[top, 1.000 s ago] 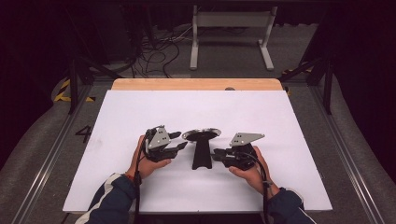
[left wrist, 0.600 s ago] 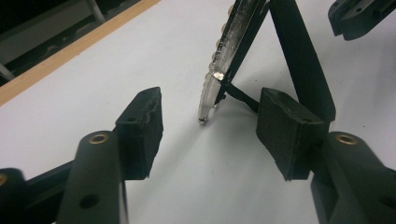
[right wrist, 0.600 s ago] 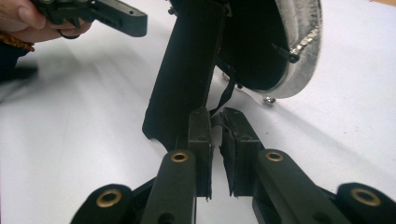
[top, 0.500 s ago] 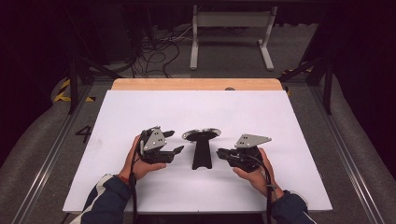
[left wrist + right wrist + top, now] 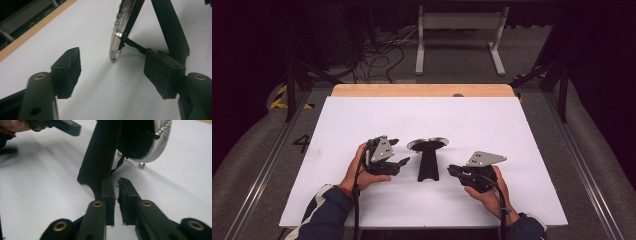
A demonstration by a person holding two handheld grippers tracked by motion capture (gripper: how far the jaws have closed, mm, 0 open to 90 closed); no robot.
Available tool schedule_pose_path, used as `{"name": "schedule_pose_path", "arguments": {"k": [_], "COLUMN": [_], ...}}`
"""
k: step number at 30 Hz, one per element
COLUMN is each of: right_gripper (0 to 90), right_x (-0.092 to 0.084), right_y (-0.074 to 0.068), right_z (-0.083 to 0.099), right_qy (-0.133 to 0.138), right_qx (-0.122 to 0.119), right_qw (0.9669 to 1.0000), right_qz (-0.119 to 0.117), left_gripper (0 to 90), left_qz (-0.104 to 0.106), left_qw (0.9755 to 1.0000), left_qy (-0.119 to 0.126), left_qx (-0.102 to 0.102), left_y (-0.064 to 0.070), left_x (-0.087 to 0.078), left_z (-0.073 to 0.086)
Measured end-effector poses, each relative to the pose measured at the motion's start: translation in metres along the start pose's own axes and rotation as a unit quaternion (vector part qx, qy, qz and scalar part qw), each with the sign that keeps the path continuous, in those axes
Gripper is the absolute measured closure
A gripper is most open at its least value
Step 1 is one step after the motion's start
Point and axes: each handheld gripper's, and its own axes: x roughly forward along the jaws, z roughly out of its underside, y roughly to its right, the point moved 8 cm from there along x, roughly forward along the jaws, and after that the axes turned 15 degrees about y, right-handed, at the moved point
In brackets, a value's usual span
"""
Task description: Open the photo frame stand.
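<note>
A black stand (image 5: 428, 167) with a silver disc (image 5: 428, 144) at its far end lies in the middle of the white board (image 5: 462, 115). My left gripper (image 5: 399, 151) sits just left of it. Its jaws have just been opening and stand wide apart, with nothing between the pads (image 5: 67, 68); the disc's rim (image 5: 115, 47) and the black stem (image 5: 170, 30) lie just beyond them. My right gripper (image 5: 451, 170) rests right of the stem (image 5: 100, 157). Its jaws have just been closing, and the right gripper (image 5: 115, 182) is shut on nothing, tips just short of the stem.
A bare wooden strip (image 5: 422, 90) runs along the board's far edge. Beyond it are a white metal frame (image 5: 459, 30) and loose cables (image 5: 382, 50) on the floor. Metal rails (image 5: 272, 165) flank the table. The other hand's gripper jaw (image 5: 62, 126) shows at top left.
The left jaws have spread apart beside the stand. The right gripper has drawn back a little from the stem, toward the near right, with its jaws closing. The stand has not moved.
</note>
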Motion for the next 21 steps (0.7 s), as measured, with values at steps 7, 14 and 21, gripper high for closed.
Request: {"name": "schedule_pose_path", "arguments": {"k": [7,14,21], "right_gripper": [90.0,90.0,90.0], "right_x": [0.006,0.013,0.031], "right_y": [-0.009,-0.021,-0.032], "right_z": [0.003,0.006,-0.001], "right_qy": [-0.001,-0.001,0.019], "right_qx": [0.001,-0.003,0.006], "right_qw": [1.0000,1.0000,0.9997], "right_qz": [0.000,-0.006,-0.012], "left_gripper": [41.3,51.3,65.4], "left_qz": [0.014,0.035,0.030], "left_qw": [0.9997,0.9980,0.9984], "left_qy": [0.016,0.050,0.042], "left_qx": [-0.009,-0.019,-0.024], "left_y": [-0.002,0.008,0.005], "left_x": [0.009,0.016,0.026], "left_z": [-0.004,-0.021,-0.015]}}
